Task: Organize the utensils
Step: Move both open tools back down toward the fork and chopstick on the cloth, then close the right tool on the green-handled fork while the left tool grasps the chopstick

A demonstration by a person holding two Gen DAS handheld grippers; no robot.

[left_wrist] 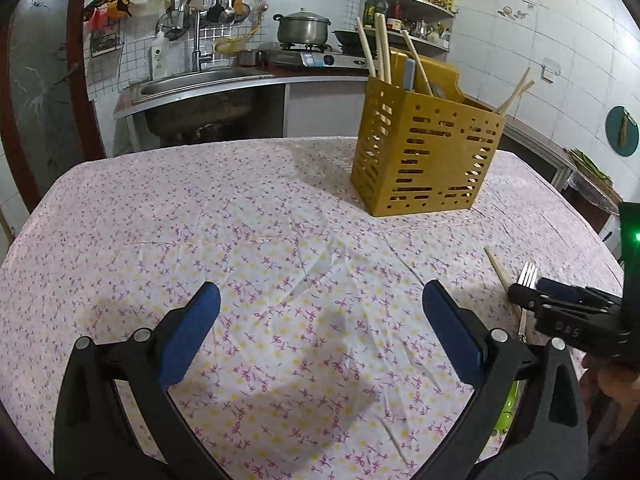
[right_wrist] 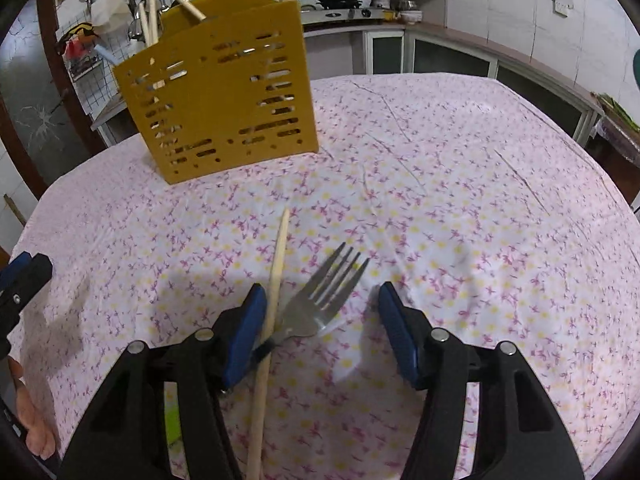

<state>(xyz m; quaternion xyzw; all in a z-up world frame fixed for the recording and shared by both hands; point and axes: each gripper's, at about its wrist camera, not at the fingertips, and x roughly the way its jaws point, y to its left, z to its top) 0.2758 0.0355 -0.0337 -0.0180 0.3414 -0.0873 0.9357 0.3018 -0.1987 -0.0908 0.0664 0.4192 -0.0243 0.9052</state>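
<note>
A metal fork [right_wrist: 320, 304] lies on the surface [right_wrist: 460, 184] with its tines pointing away, its neck crossing a single wooden chopstick [right_wrist: 276, 276] that runs lengthwise beside it; both sit between the spread fingers of the right claw [right_wrist: 318, 312], whose left blue pad is just beside the chopstick, though whether it touches cannot be told. Only the right wrist view shows this crossing in full; the left wrist view catches just the fork's tines [left_wrist: 527, 274] and the chopstick's far end [left_wrist: 498, 266] poking out past the right claw [left_wrist: 532, 294] at the frame's edge. Farther back stands a yellow slotted utensil holder [right_wrist: 224, 92], upright, with several chopsticks and utensil handles sticking out of its top. The left claw [left_wrist: 320, 332] hovers with its fingers wide apart over bare floral cloth, holding nothing, well apart from the holder [left_wrist: 424, 156].
</note>
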